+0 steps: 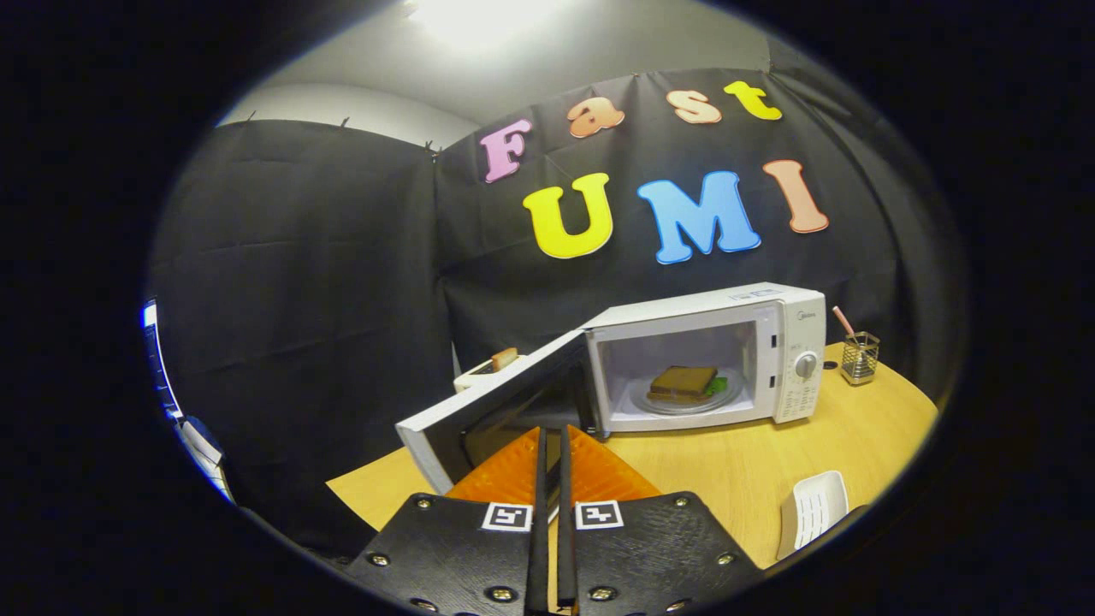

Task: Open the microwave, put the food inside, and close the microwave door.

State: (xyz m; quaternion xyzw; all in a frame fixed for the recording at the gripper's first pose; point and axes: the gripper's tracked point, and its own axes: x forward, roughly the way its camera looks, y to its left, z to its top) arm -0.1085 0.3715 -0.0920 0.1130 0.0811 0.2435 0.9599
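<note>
A wire pen holder (859, 357) stands on the wooden table (770, 466); near its front edge, seemingly a white dish (814, 509).

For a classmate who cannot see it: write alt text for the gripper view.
A microwave stands open on a wooden table, a sandwich on the plate inside. The shut claw sits at the swung-out door.
</note>
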